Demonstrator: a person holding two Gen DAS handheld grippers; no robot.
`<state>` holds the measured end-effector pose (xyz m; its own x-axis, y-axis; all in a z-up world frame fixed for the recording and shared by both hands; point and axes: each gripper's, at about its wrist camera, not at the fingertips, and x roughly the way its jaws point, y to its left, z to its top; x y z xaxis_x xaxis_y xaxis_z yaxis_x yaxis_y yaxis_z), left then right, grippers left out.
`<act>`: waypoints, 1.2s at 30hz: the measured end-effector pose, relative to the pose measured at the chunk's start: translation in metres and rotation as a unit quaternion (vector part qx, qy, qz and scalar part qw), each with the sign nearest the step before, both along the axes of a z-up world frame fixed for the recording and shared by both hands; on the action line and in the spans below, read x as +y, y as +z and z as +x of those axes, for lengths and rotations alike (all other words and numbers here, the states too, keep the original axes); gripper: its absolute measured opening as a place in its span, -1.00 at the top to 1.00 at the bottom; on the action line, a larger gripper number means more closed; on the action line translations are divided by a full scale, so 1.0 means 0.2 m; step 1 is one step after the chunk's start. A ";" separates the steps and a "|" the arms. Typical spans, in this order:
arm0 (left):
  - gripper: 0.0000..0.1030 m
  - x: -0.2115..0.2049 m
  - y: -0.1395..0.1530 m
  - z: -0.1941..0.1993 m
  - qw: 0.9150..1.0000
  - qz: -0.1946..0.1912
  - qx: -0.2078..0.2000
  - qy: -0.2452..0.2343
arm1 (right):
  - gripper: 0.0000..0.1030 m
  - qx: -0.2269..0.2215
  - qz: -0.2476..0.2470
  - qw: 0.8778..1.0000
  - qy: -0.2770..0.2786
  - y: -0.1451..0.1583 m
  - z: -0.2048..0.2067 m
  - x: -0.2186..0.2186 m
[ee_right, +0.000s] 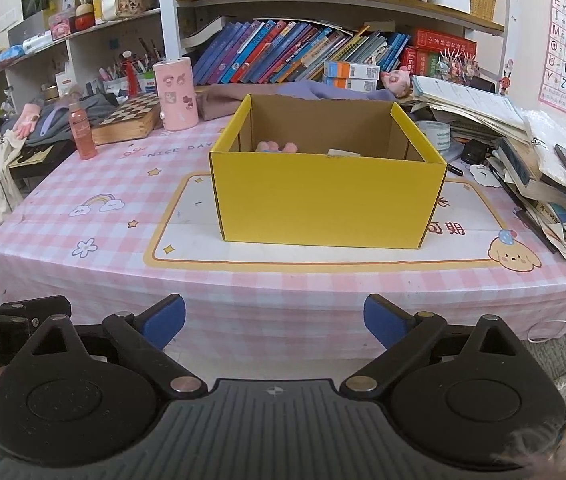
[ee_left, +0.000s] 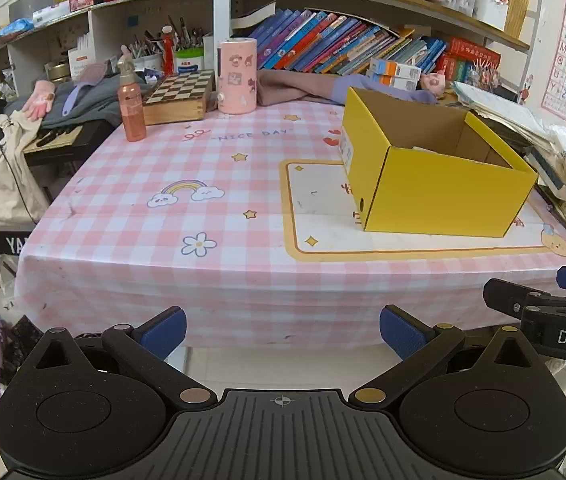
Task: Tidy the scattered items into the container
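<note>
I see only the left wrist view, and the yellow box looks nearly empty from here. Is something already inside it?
Observer: Yes, a pink fluffy item lies in the yellow box, toward its left side.
Operator: Is anything hidden past the box on its right?
Observer: A tape roll sits just beyond the right wall.
Operator: Is the other hand holding anything?
Observer: No, the right hand-held gripper is open and empty.

Each claw [ee_left: 283, 334] [ee_right: 274, 320] is matte black with blue ribbed pads [ee_right: 383, 320], brass pivots and round hubs.
</note>
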<state>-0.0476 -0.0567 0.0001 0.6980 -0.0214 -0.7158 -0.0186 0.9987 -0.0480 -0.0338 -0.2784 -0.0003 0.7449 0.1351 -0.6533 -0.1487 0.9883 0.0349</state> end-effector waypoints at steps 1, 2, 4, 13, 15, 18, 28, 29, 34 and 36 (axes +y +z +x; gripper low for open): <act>-1.00 0.00 0.00 0.00 1.000 0.000 0.000 -0.001 | -0.88 0.000 0.000 1.000 0.000 0.00 0.00 0.00; -1.00 0.00 0.00 0.00 1.000 0.000 0.000 -0.001 | -0.88 0.000 0.001 1.000 0.001 0.00 0.00 0.00; -1.00 0.00 0.00 0.00 1.000 0.000 -0.002 -0.001 | -0.89 0.000 0.001 1.000 0.001 0.00 0.00 0.00; -1.00 0.01 0.01 0.00 1.000 0.001 -0.004 0.001 | -0.89 0.004 0.003 1.000 0.004 0.00 0.01 0.01; -1.00 0.02 0.02 0.00 1.000 0.001 -0.004 0.003 | -0.89 0.003 0.002 1.000 0.004 0.00 0.01 0.02; -1.00 0.03 0.01 -0.01 1.000 0.001 -0.004 0.004 | -0.89 0.002 0.001 1.000 0.004 0.01 0.01 0.02; -1.00 0.02 0.02 -0.02 1.000 0.000 -0.003 -0.001 | -0.89 0.003 0.002 1.000 0.005 0.01 0.00 0.03; -1.00 0.02 0.02 -0.02 1.000 0.001 -0.002 -0.001 | -0.89 0.004 0.002 1.000 0.005 0.01 0.00 0.03; -1.00 0.01 0.01 -0.02 1.000 -0.001 0.002 -0.002 | -0.89 0.007 0.003 1.000 0.005 0.00 -0.01 0.02; -1.00 0.01 0.01 -0.02 1.000 -0.002 0.005 -0.002 | -0.89 0.009 0.004 1.000 0.005 0.00 -0.02 0.02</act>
<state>-0.0524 -0.0538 0.0015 0.6910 -0.0260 -0.7224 -0.0159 0.9986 -0.0512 -0.0368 -0.2745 -0.0011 0.7317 0.1479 -0.6654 -0.1578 0.9864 0.0457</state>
